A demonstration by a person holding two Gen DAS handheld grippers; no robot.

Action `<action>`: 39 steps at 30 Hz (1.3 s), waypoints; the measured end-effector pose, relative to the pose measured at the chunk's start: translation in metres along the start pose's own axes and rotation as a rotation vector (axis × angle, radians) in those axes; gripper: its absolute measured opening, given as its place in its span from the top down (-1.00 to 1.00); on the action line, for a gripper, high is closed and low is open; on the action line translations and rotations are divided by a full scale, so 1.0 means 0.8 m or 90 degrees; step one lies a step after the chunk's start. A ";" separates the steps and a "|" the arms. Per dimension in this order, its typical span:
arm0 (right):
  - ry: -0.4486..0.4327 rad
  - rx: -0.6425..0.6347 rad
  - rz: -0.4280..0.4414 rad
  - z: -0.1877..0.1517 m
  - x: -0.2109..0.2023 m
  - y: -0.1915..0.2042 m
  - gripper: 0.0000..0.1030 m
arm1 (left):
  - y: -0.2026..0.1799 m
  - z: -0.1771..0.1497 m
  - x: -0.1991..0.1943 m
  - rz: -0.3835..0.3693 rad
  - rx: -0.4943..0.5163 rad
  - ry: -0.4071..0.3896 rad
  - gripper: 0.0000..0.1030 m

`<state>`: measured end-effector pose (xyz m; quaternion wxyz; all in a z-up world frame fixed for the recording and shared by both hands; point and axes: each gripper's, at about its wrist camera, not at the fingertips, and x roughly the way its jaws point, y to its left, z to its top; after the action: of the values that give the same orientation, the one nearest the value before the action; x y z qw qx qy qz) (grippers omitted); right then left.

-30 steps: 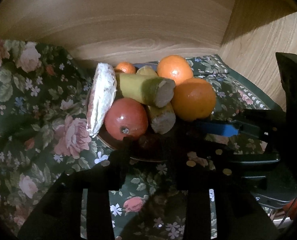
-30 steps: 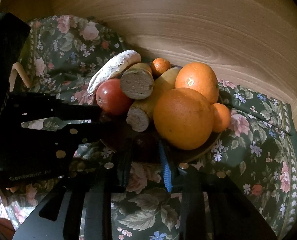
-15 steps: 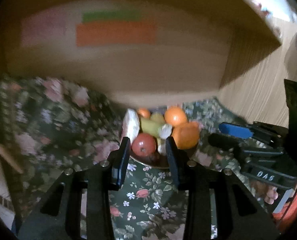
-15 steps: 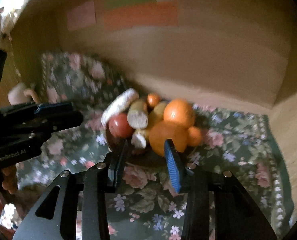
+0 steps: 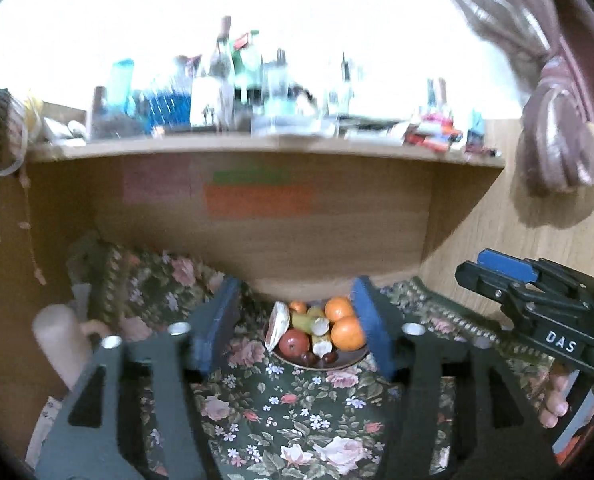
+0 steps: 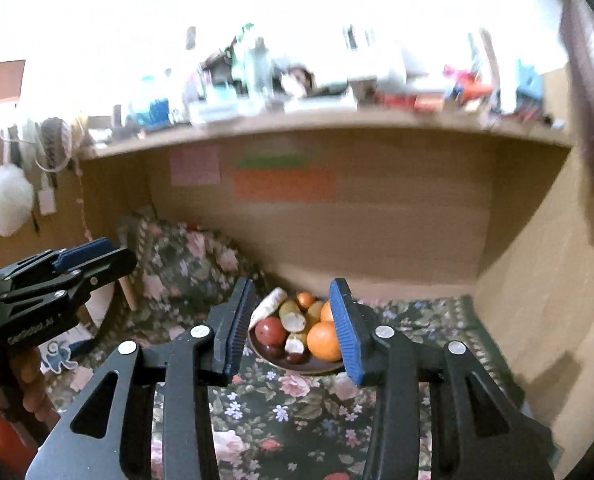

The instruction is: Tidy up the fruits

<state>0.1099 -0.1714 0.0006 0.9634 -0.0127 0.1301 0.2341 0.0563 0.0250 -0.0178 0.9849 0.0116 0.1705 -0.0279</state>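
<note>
Left wrist view: the left hand-held gripper [image 5: 293, 328] stands released, jaws wide apart and holding nothing, well back from the plate [image 5: 337, 362] on the floral-clothed tabletop [image 5: 297, 420]. All fruit visible sits heaped on that plate, so the organizing looks essentially done. The count here: two large oranges [image 5: 347, 333], one small orange [image 5: 297, 306], one red fruit [image 5: 294, 341], two cut stalk pieces [image 5: 315, 325], one pale flat piece [image 5: 279, 323], two or three dark small fruits [image 5: 307, 357]

Right wrist view: the right hand-held gripper [image 6: 293, 328] is likewise released and empty, apart from the plate; no loose fruit lies on the cloth
</note>
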 end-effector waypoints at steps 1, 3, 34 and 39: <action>-0.014 0.000 -0.006 0.001 -0.012 0.004 0.08 | -0.003 0.002 -0.009 0.000 0.002 -0.007 -0.30; -0.033 -0.003 -0.014 0.002 -0.029 0.010 -0.04 | -0.006 0.004 -0.027 0.001 0.004 -0.016 -0.35; -0.102 -0.009 -0.064 -0.003 -0.101 0.030 -1.00 | -0.025 0.001 -0.097 0.027 -0.002 -0.098 -1.00; -0.102 -0.011 -0.066 -0.003 -0.101 0.030 -1.00 | -0.025 0.000 -0.095 0.024 -0.001 -0.096 -1.00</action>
<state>0.0296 -0.1867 0.0202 0.9813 -0.0089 0.0497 0.1856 -0.0167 0.0086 0.0078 0.9953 0.0121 0.0955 -0.0098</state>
